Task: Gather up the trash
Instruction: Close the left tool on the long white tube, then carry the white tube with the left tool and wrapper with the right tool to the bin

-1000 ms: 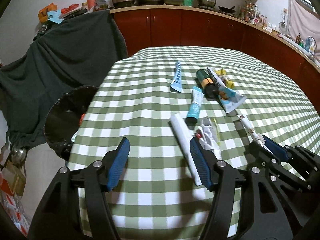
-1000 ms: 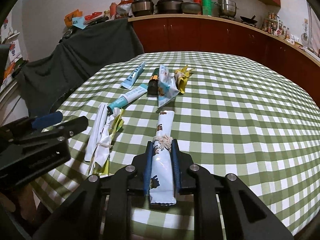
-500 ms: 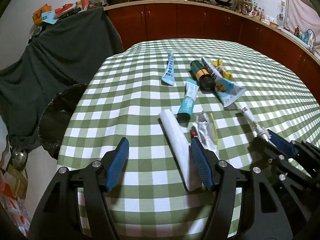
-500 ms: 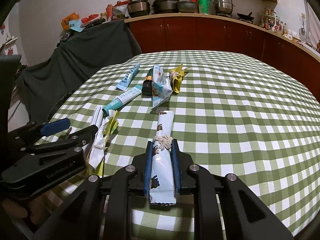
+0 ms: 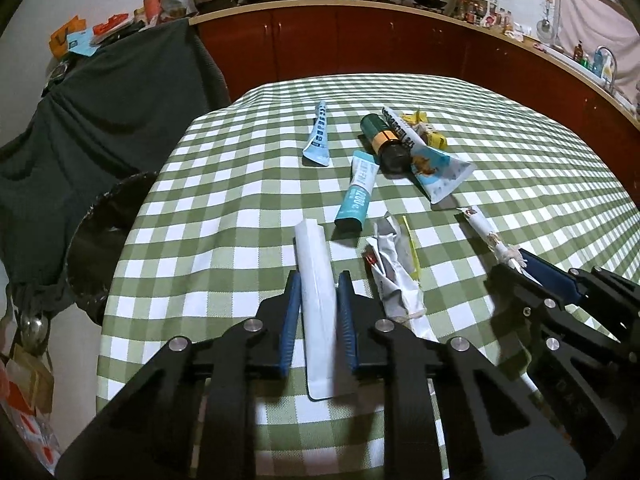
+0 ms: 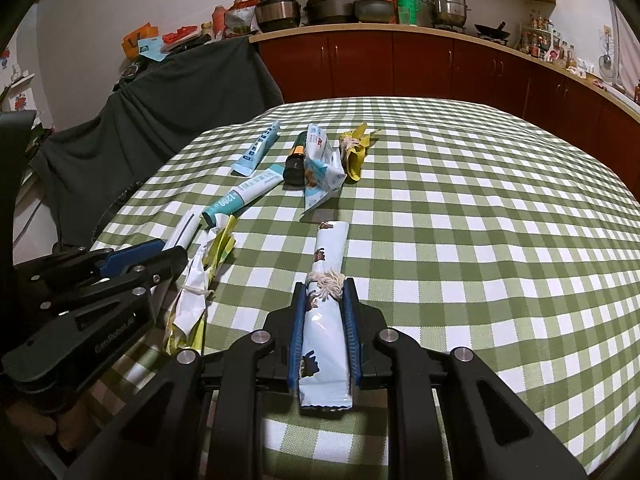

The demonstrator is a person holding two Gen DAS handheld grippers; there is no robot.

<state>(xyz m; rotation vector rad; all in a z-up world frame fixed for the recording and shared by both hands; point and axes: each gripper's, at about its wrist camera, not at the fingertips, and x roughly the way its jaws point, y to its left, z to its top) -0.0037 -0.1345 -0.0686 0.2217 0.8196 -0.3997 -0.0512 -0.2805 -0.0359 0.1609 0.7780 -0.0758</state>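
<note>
The left gripper is closing on a flat white pouch near the table's front edge; pad contact appears made, though blur obscures it. The right gripper is clamped on a glossy, string-tied wrapper, lengthwise between the pads for a stable carry. Tubes, crumpled paper and a bottle lie mid-table. The black-lined bin stands at the left edge.
</note>
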